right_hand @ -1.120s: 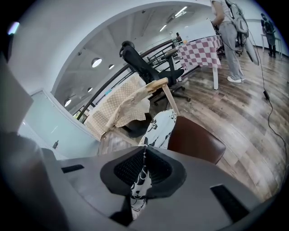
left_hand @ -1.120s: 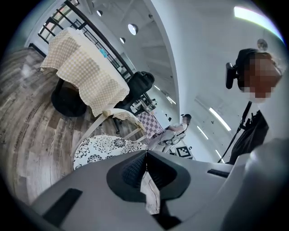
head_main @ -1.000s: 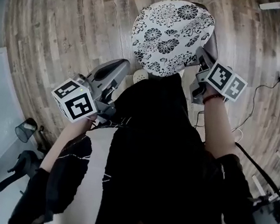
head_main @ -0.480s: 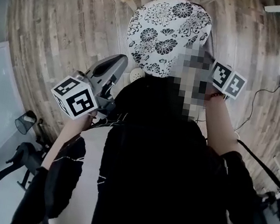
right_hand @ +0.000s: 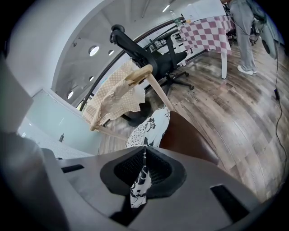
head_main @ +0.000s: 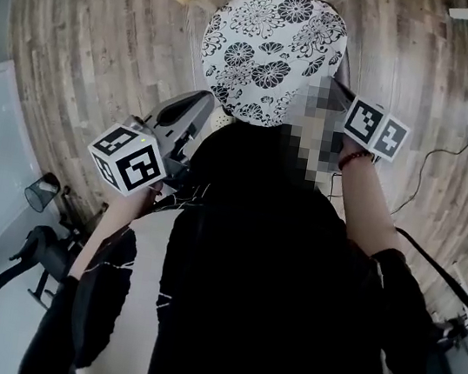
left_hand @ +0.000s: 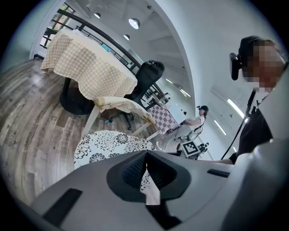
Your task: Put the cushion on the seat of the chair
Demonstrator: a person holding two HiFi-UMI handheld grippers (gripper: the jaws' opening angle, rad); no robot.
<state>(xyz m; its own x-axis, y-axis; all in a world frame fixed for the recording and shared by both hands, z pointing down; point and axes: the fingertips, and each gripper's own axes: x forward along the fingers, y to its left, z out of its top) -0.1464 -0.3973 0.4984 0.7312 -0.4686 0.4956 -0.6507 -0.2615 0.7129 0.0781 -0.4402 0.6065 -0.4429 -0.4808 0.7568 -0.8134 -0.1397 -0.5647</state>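
Note:
A round white cushion [head_main: 272, 56] with black flowers hangs between both grippers over the wood floor. My left gripper [head_main: 207, 109] is shut on its near-left edge; in the left gripper view the jaws [left_hand: 146, 158] pinch a fold of the cushion [left_hand: 113, 144]. My right gripper [head_main: 343, 100] is shut on the right edge, where patterned fabric [right_hand: 141, 180] hangs from its closed jaws [right_hand: 144, 155]. Just beyond the cushion stands the wooden chair [left_hand: 122, 106] with beige cloth on it [right_hand: 140, 74]. A smooth brown surface [right_hand: 194, 140] shows under the cushion; what it belongs to I cannot tell.
A round table with a beige checked cloth [left_hand: 86, 63] and a black office chair [left_hand: 146, 76] stand behind the chair. A red-checked table [right_hand: 207, 31] and a standing person [right_hand: 246, 31] are at the right. A cable [head_main: 450, 154] crosses the floor; a black basket [head_main: 42, 193] sits left.
The cushion and both grippers have shifted a little forward and to the left in the head view, towards the wooden chair. Both grips are unchanged.

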